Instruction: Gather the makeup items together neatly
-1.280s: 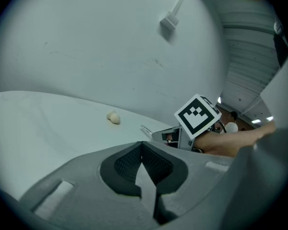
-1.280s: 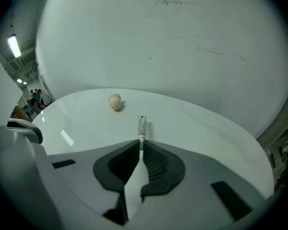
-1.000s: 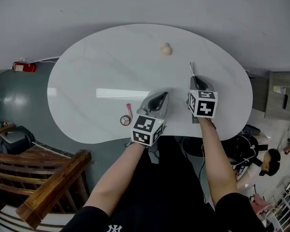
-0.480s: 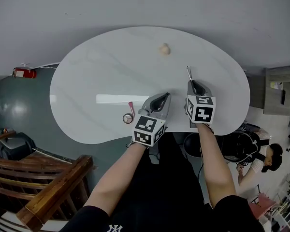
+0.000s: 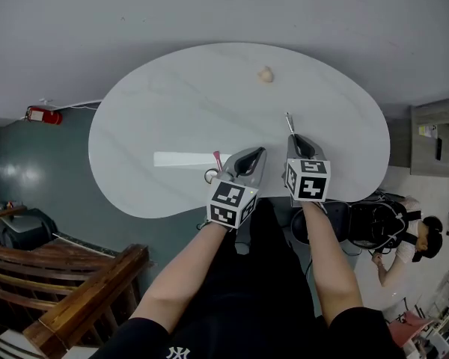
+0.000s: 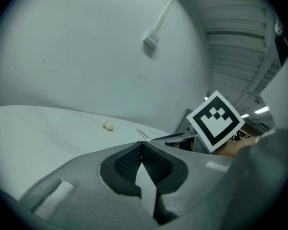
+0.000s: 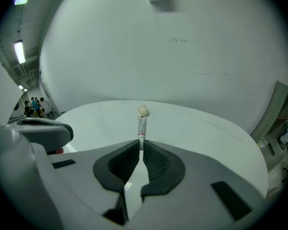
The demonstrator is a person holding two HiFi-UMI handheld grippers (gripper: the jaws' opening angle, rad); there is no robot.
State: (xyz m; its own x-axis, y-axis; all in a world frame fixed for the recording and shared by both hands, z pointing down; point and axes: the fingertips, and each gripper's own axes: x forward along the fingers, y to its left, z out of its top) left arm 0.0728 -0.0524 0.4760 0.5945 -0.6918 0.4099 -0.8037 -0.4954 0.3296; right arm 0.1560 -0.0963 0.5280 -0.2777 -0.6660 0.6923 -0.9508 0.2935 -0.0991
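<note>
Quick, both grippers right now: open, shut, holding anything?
Left gripper: shut, nothing between its jaws.
Right gripper: shut on a slim white tube that sticks out past the tips.

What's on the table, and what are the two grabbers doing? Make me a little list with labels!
table: white, rounded
left gripper: jaws together, nothing between them
right gripper: shut on a slim tube that sticks out ahead of the jaws
makeup sponge: beige, alone on the far side of the table
pink stick: near edge, beside the left gripper
small round item: next to the pink stick, too small to name
</note>
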